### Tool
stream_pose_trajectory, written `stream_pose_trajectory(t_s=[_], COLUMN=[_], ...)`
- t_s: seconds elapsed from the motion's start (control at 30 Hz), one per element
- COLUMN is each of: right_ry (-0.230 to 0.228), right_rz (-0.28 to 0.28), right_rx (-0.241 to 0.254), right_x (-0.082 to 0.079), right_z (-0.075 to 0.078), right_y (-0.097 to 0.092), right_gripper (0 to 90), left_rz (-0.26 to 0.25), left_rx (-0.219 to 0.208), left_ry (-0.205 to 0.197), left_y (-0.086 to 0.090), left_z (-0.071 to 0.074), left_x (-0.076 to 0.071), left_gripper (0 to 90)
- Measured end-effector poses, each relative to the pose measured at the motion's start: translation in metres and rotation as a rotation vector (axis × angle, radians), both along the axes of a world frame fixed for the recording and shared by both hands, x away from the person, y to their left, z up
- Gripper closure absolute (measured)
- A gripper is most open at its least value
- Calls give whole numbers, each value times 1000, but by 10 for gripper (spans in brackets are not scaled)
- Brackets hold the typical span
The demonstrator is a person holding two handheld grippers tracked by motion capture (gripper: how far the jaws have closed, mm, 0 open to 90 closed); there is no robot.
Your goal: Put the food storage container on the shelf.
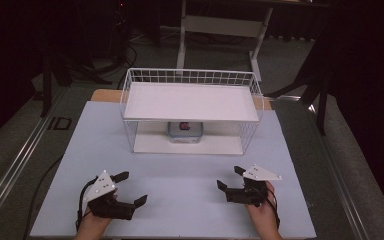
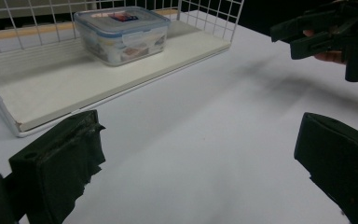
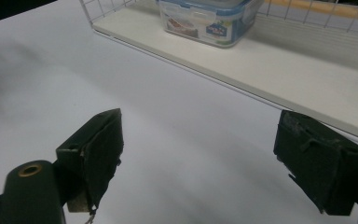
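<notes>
A clear plastic food box with a blue-rimmed lid (image 1: 185, 131) (image 2: 121, 33) (image 3: 209, 18) sits on the lower shelf of a white wire rack (image 1: 130, 130), under its flat upper shelf (image 1: 190, 101). My left gripper (image 1: 130, 188) (image 2: 200, 163) rests near the table's front left, jaws wide apart with nothing between them. My right gripper (image 1: 229, 178) (image 3: 200, 158) rests at the front right, also open and holding nothing; it appears in the left gripper view as well (image 2: 326, 32). Both are well short of the rack.
The white tabletop (image 1: 180, 170) spreads between the grippers and the rack. The rack's lower board (image 2: 51, 88) (image 3: 307, 79) has bare room on both sides of the box. Dark floor, stands and a white table frame (image 1: 220, 25) lie beyond the table.
</notes>
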State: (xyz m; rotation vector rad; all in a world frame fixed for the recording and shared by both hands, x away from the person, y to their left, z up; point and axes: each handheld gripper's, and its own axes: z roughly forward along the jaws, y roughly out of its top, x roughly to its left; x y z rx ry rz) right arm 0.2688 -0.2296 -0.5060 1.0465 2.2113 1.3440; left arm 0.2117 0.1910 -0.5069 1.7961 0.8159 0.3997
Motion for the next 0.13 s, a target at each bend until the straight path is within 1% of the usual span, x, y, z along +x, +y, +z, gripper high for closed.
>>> stream_pose_trajectory(t_s=[0.07, 0.13], right_ry=[6, 9], right_rz=[1, 2], right_rx=[-3, -3], right_x=[1, 1], right_z=[0, 0], right_y=[0, 0], right_gripper=[156, 155], left_rz=[-1, -1], left_rx=[-7, -6], left_ry=[1, 1], left_y=[0, 0], left_z=[0, 0], left_x=[0, 0], left_gripper=[18, 18])
